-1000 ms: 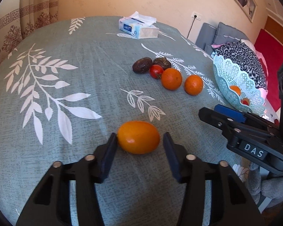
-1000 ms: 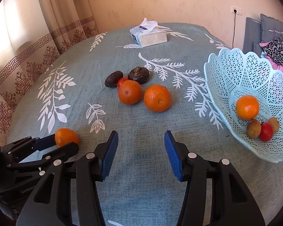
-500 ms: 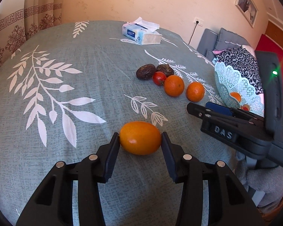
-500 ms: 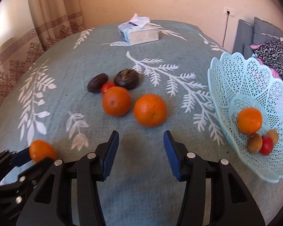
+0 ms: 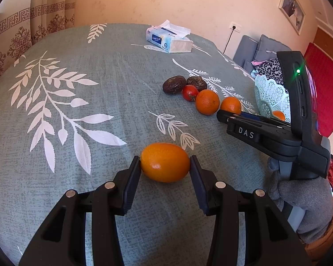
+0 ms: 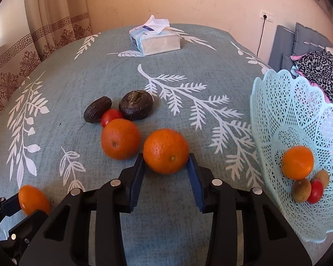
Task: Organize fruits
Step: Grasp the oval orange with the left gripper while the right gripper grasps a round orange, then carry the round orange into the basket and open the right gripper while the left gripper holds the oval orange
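My left gripper [image 5: 165,166] has its jaws against both ends of an oval orange fruit [image 5: 165,162] that lies on the cloth; it also shows in the right wrist view [image 6: 33,199]. My right gripper [image 6: 165,166] is open, its jaws on either side of a round orange [image 6: 166,150] with the fingers close to its sides. A second orange [image 6: 120,139], a red tomato [image 6: 110,116] and two dark wrinkled fruits [image 6: 97,109] [image 6: 135,104] lie just beyond. The light blue lattice basket [image 6: 284,102] at right holds an orange [image 6: 298,162] and small fruits.
A tissue pack [image 6: 156,38] stands at the far side of the round table with its grey-green leaf-print cloth [image 5: 77,71]. Curtains hang at left. A grey sofa with patterned fabric [image 6: 319,64] is behind the basket. The right gripper's body [image 5: 277,130] crosses the left wrist view.
My left gripper's jaws closed in from a wide gap onto the oval orange fruit. My right gripper moved forward until the round orange sat between its open jaws.
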`<state>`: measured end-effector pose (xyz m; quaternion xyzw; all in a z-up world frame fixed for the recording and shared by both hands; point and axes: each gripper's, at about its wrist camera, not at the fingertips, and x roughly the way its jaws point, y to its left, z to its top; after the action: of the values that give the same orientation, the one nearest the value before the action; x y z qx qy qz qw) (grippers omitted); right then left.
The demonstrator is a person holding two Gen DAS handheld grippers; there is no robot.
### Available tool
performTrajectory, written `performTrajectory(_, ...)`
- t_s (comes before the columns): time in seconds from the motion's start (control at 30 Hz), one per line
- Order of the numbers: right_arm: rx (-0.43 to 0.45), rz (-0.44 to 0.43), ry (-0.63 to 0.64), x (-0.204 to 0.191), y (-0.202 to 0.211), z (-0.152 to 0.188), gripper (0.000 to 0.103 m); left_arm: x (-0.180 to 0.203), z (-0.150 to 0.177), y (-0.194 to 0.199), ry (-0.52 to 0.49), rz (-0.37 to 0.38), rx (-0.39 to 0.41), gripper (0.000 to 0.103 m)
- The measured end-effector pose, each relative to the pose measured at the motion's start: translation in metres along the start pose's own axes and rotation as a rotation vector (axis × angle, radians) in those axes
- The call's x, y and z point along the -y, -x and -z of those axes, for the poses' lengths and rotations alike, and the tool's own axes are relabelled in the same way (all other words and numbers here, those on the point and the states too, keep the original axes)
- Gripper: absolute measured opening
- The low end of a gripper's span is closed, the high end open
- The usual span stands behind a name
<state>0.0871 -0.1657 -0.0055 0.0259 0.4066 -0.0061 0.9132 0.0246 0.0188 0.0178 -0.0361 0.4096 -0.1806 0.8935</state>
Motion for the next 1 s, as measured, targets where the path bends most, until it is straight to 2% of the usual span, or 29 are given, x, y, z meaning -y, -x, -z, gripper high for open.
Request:
performTrajectory(0.53, 0.03, -0.083, 0.032, -0.008, 0.032, 0.014, 0.038, 0.001, -0.002, 0.005, -0.005, -0.029, 0.02, 0.045)
performTrajectory(1.0, 0.086, -0.118, -0.015, 0.018, 0.067, 0.021, 0.038, 0.015, -0.006, 0.01, -0.029, -0.057, 0.039, 0.045)
